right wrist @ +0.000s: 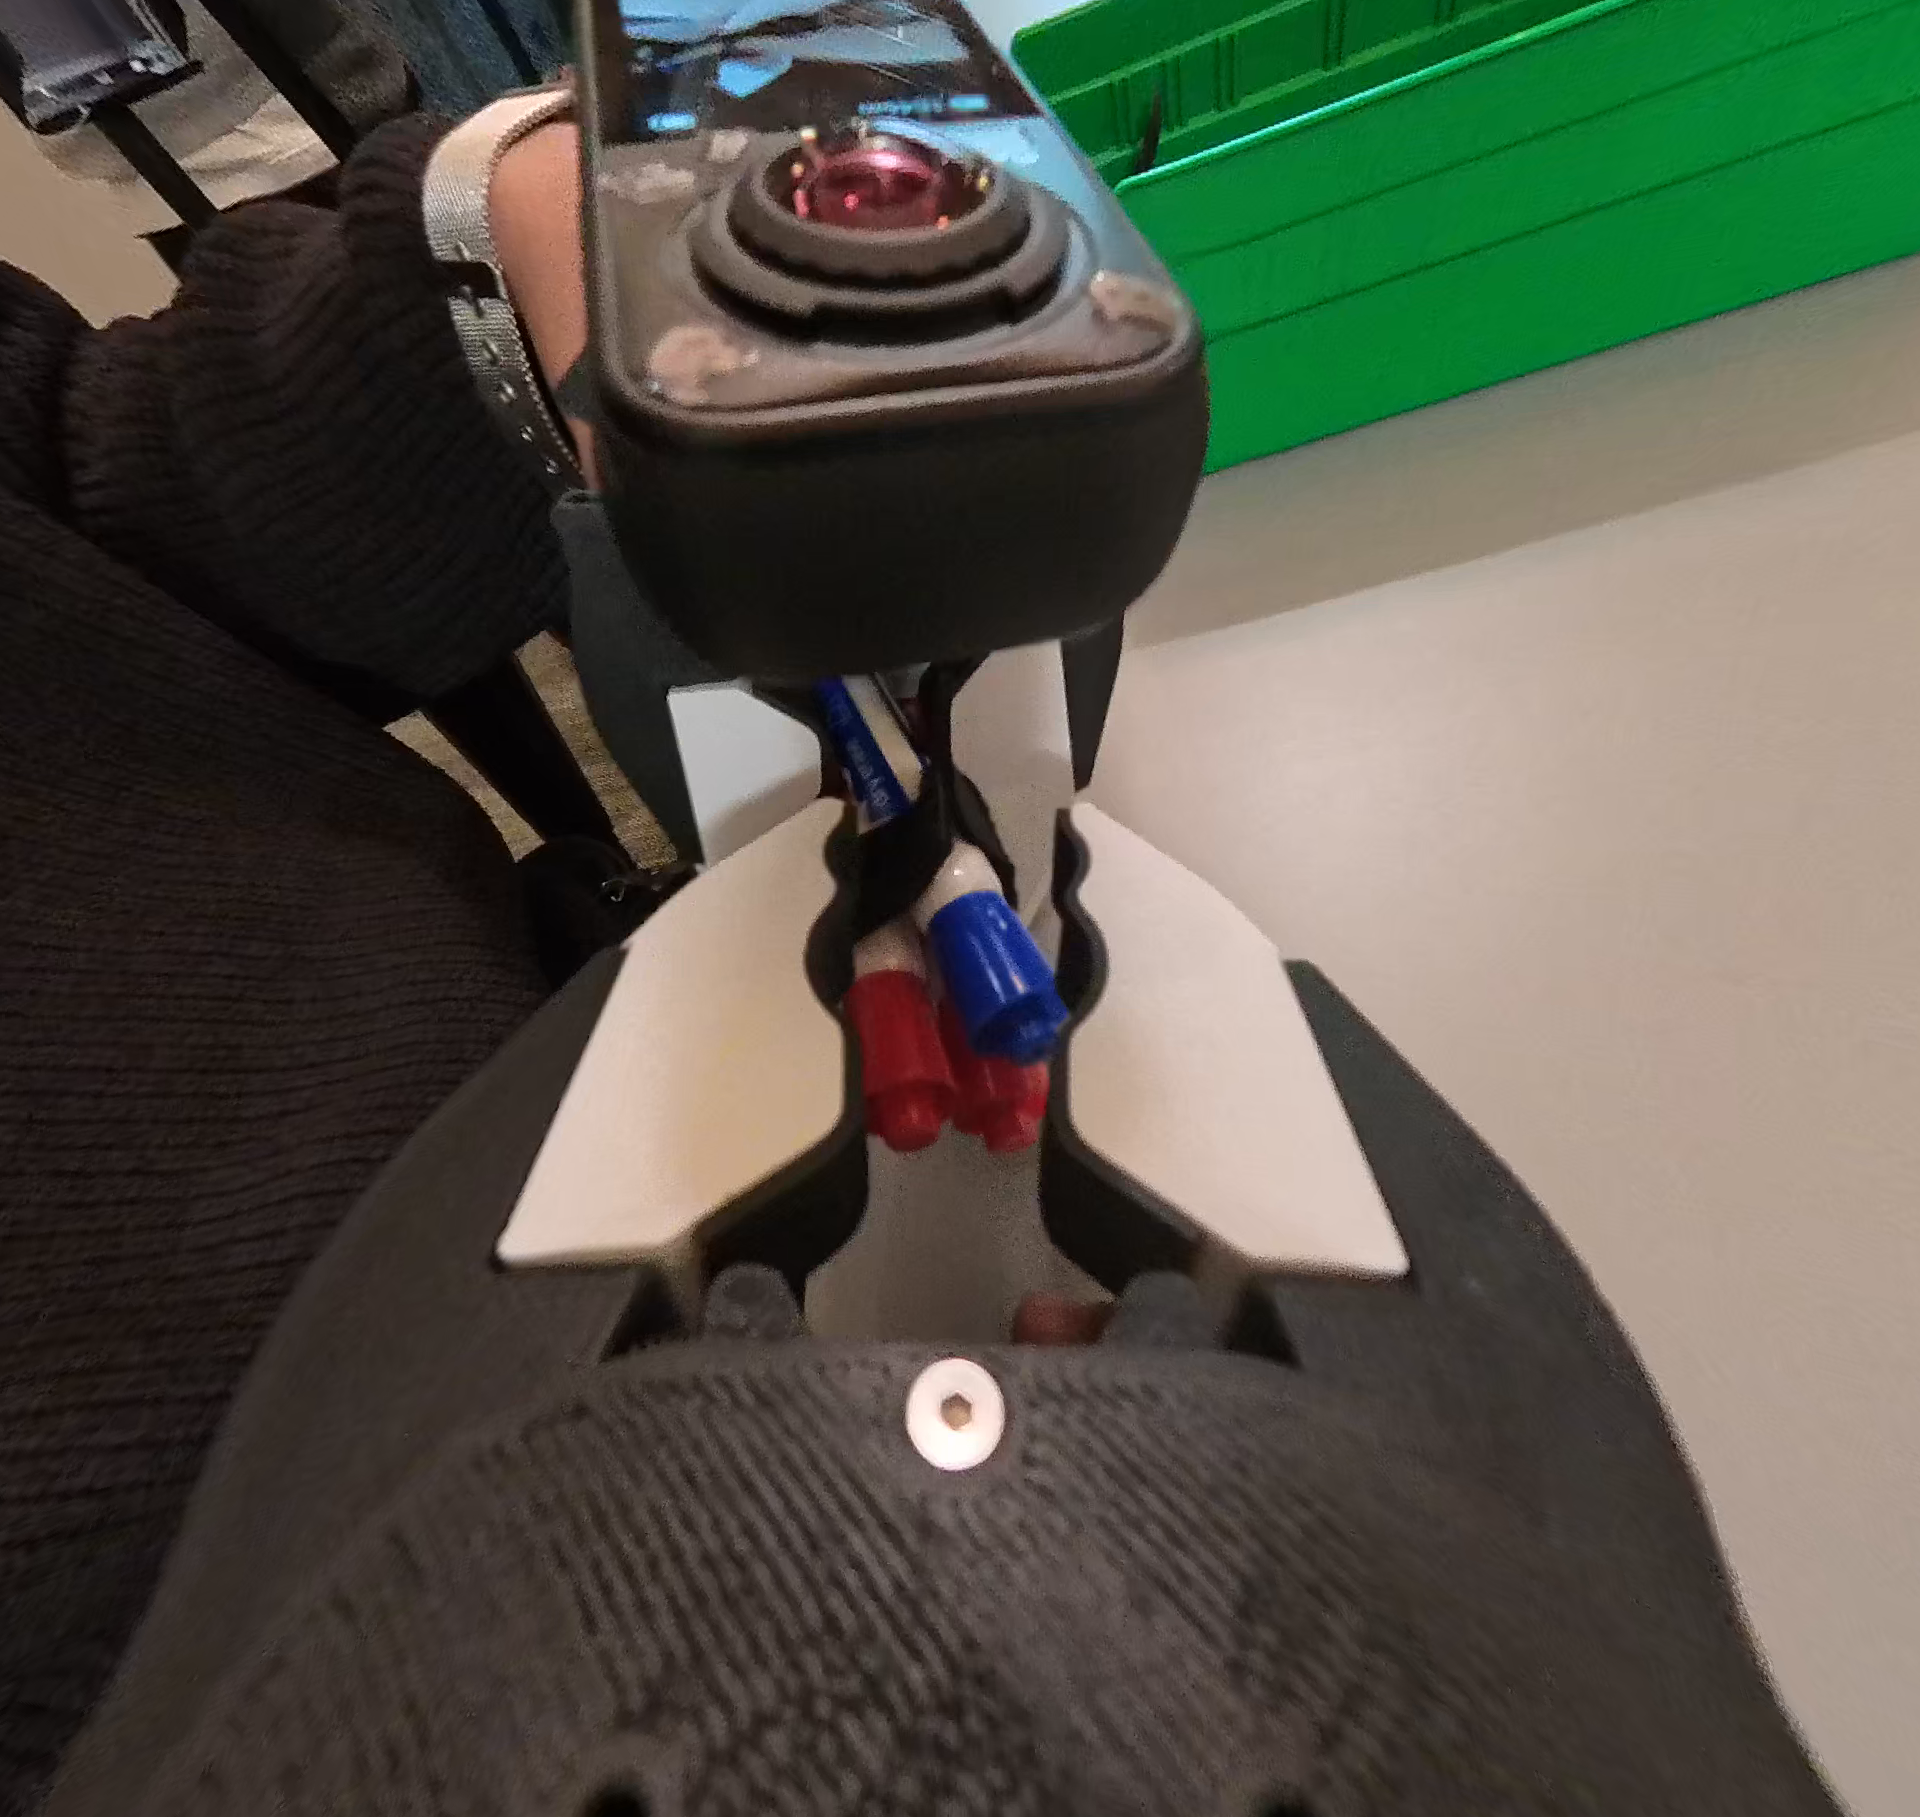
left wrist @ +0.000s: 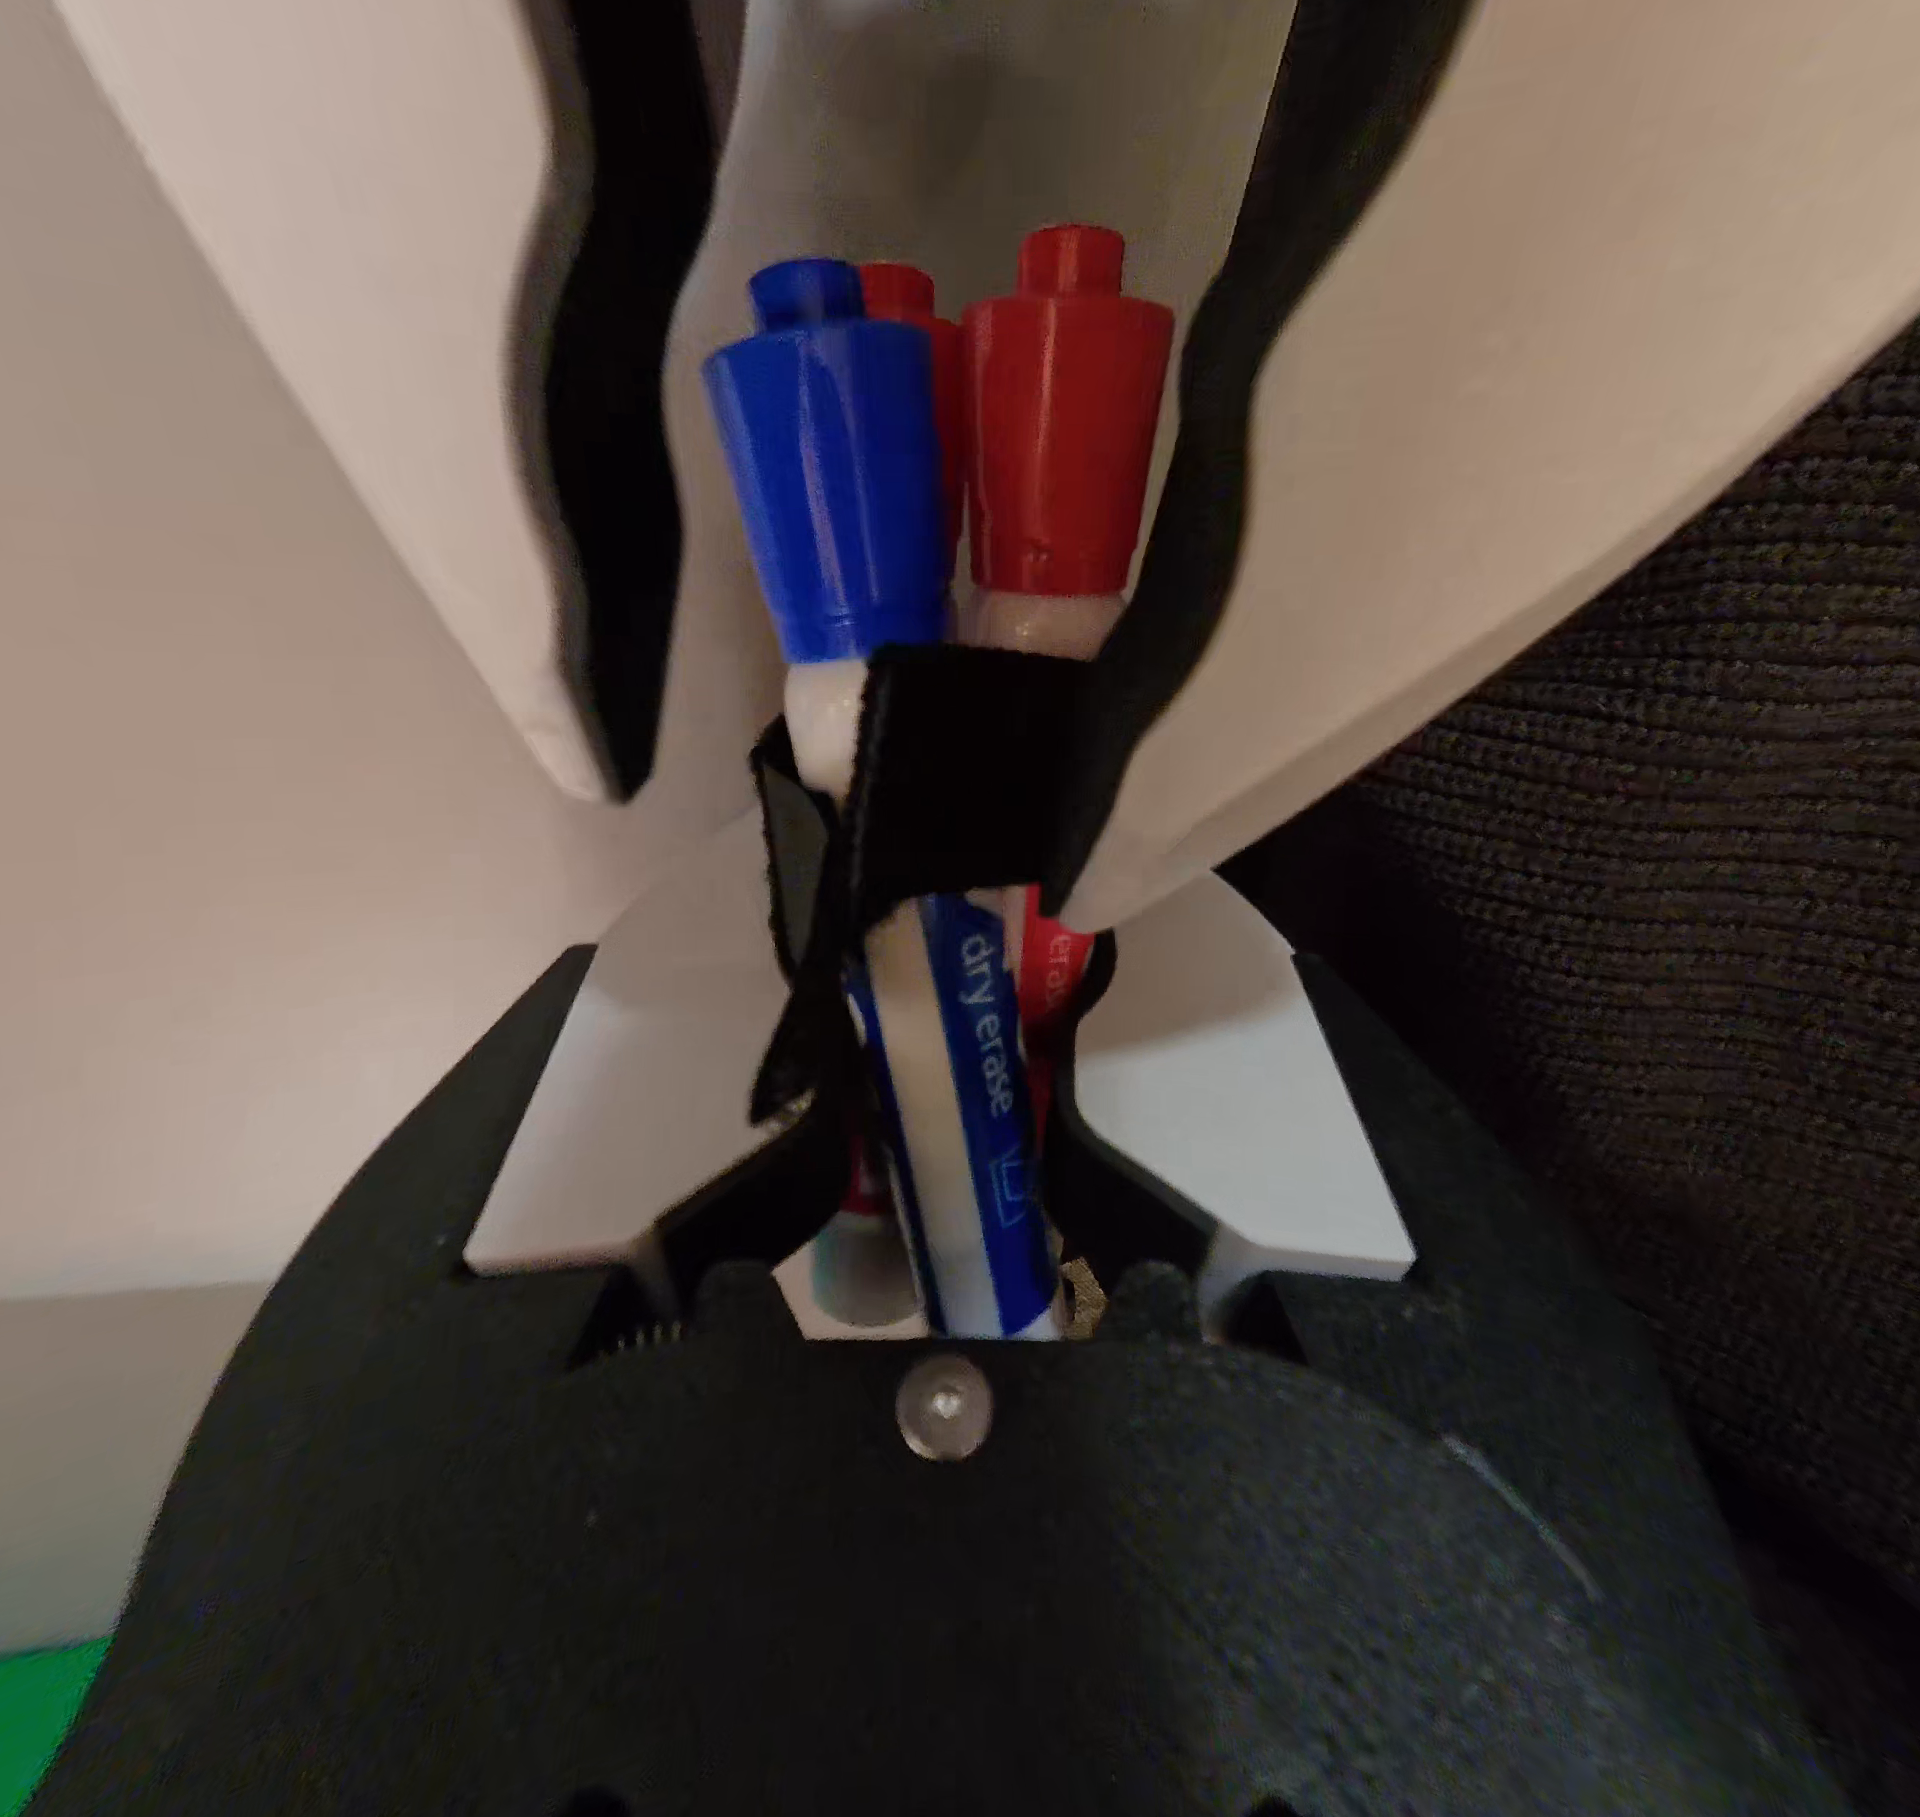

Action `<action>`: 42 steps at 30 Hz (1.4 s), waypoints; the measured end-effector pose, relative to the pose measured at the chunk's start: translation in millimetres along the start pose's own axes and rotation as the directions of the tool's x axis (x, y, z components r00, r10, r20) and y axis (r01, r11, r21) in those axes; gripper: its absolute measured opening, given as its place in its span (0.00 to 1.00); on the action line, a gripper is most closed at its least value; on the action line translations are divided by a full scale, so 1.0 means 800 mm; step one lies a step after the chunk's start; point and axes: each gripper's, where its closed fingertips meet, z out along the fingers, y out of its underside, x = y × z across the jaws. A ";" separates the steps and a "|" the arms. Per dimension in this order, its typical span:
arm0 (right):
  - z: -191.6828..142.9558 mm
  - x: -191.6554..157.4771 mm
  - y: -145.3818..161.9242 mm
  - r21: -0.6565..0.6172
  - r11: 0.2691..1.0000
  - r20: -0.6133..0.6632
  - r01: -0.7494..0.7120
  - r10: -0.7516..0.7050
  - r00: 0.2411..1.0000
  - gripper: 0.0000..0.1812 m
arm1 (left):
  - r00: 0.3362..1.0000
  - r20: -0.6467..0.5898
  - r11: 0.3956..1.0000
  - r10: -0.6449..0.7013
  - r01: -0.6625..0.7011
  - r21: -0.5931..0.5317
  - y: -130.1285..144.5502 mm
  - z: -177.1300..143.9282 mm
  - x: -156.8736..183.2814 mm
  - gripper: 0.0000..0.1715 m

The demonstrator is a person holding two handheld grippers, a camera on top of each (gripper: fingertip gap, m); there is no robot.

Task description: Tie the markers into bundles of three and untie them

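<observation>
A bundle of red and blue capped markers (left wrist: pixel 935 458) is bound by a black strap (left wrist: pixel 966 780). My left gripper (left wrist: pixel 935 946) is shut on the marker barrels just below the strap. My right gripper (right wrist: pixel 951 832) faces it head on, and its fingers stand on either side of the caps (right wrist: pixel 961 1029). In the left wrist view one right finger pad (left wrist: pixel 1195 541) touches a red cap and the strap. The other pad (left wrist: pixel 613 479) stands a small gap off the blue cap. The left gripper (right wrist: pixel 904 780) also shows in the right wrist view, with its camera (right wrist: pixel 883 198) above it.
Green plastic bins (right wrist: pixel 1507 167) stand on the pale table (right wrist: pixel 1558 936) at the upper right. A person's arm in a black knit sleeve (right wrist: pixel 260 437) fills the left, and the knit fabric (left wrist: pixel 1662 936) shows at the right of the left wrist view. The gap from one gripper's tips to the other's is roughly 8 cm.
</observation>
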 end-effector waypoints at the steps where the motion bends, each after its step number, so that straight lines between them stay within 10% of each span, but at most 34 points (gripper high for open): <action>1: -0.001 0.000 -0.001 0.007 1.000 0.008 -0.008 0.008 1.000 0.19 | 1.000 0.000 1.000 -0.002 0.002 0.002 0.000 0.000 0.000 0.25; 20: -0.016 -0.024 0.008 0.028 0.998 0.194 0.058 -0.062 0.979 0.27 | 0.994 -0.089 0.998 0.057 -0.055 0.023 -0.010 0.004 0.024 0.25; 31: -0.046 -0.080 0.007 0.016 0.997 0.536 -0.075 0.055 0.842 0.31 | 0.952 -0.234 0.980 0.195 -0.179 0.088 -0.037 0.001 0.084 0.25; 42: -0.048 -0.090 0.005 -0.008 0.992 0.582 -0.125 0.106 0.806 0.16 | 0.956 -0.234 0.984 0.180 -0.172 0.055 -0.033 0.005 0.084 0.25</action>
